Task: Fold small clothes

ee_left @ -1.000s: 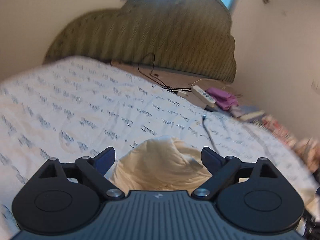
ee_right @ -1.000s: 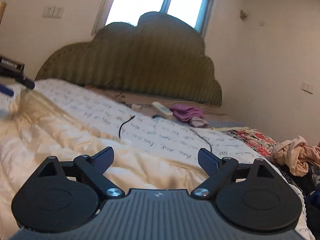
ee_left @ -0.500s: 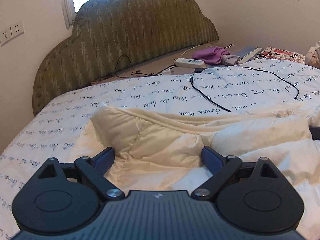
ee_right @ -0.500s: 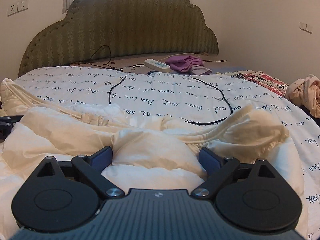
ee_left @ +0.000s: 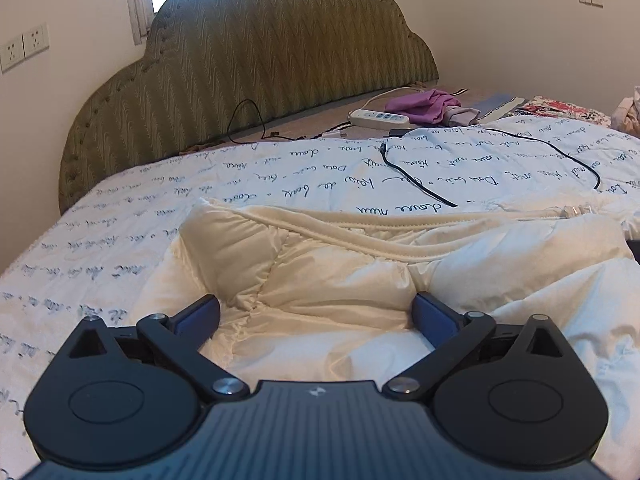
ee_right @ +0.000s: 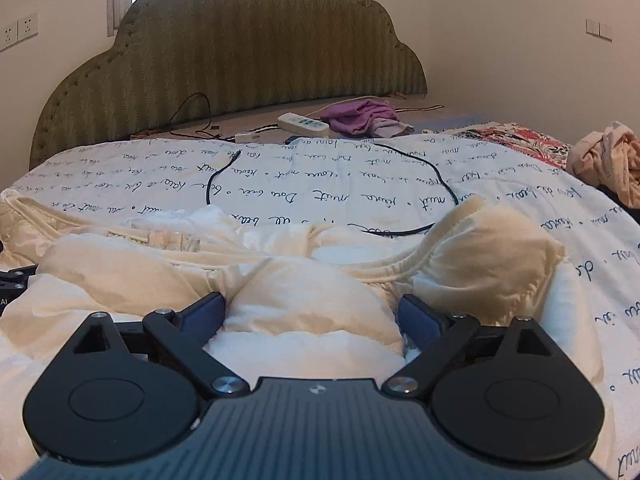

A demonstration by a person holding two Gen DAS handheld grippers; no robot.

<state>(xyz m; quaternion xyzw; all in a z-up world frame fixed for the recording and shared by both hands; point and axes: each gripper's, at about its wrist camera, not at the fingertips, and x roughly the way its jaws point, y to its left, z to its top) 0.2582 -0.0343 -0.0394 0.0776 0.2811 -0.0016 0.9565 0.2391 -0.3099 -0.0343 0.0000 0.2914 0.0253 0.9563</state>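
Note:
A cream quilted padded garment (ee_left: pixel 328 276) lies spread on the bed, its ribbed hem running across it; it also shows in the right wrist view (ee_right: pixel 304 292). My left gripper (ee_left: pixel 316 316) is open, its blue fingers low over the garment's left part with puffy fabric between them. My right gripper (ee_right: pixel 312 316) is open over the garment's right part, a fabric bulge between its fingers. A corner of the garment (ee_right: pixel 496 248) stands up at the right.
The white bedsheet with script print (ee_left: pixel 120 248) covers the bed. A black cable (ee_right: pixel 436 184) lies on it beyond the garment. A power strip (ee_right: pixel 304 124) and purple cloth (ee_right: pixel 360 116) lie by the green headboard (ee_right: pixel 240 60). Peach clothes (ee_right: pixel 604 160) are piled at right.
A second ago the garment hung lifted and views swung. Both grippers have come down; the garment now lies on the bed with both grippers open over it, little changed in the last half second.

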